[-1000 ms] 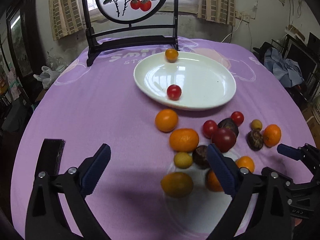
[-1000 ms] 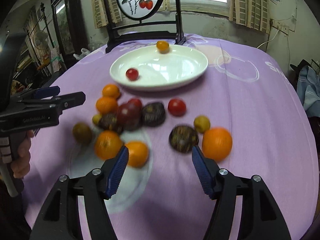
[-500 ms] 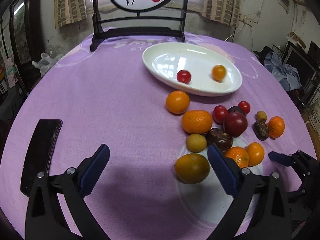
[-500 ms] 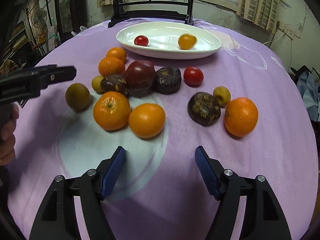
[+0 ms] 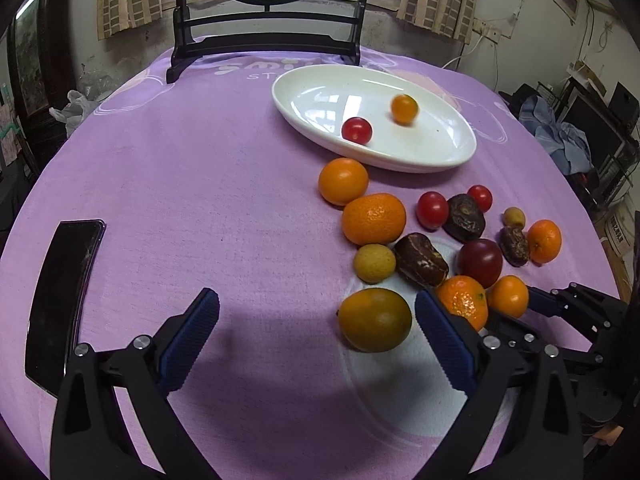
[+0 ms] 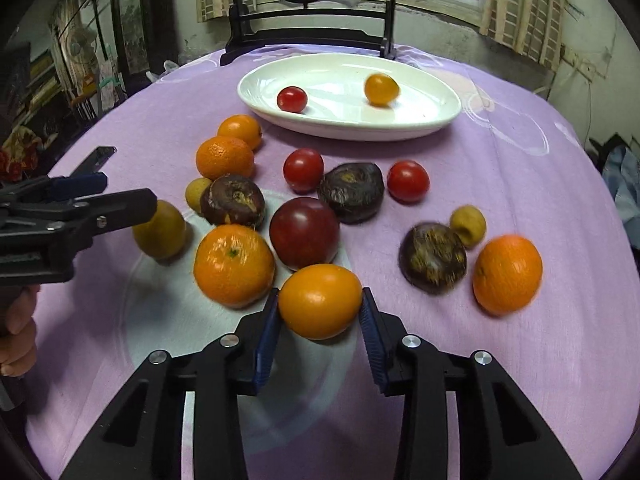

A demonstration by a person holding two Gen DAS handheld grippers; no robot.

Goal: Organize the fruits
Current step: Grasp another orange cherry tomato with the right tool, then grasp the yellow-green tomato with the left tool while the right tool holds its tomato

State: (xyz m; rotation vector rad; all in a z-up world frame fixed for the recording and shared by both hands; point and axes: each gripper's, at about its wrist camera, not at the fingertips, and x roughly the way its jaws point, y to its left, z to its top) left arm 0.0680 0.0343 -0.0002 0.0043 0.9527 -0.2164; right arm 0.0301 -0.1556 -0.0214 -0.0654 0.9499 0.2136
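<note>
Loose fruit lies on the purple cloth: oranges, red tomatoes, dark brown fruits and small yellow ones. The white oval plate [image 5: 440,160] [image 6: 340,130] holds a red tomato [image 5: 357,130] and a small orange fruit [image 5: 404,109], which is blurred. My right gripper [image 6: 320,308] is closing, and its blue pads touch both sides of a smooth orange fruit [image 6: 320,300] on the cloth. My left gripper [image 5: 316,300] is open just above the cloth. A yellow-green fruit [image 5: 374,320] lies between its fingers, close to the right one and not touched.
A black phone [image 5: 60,300] lies at the left of the table. A dark wooden stand [image 5: 264,44] with a round painted screen rises behind the plate. A hand [image 6: 16,332] holds the left gripper's handle. The cloth's left half is bare.
My right gripper's jaws have closed in around the smooth orange fruit. Both grippers have sunk closer to the cloth. The small orange fruit has shifted from the plate's far rim towards its middle.
</note>
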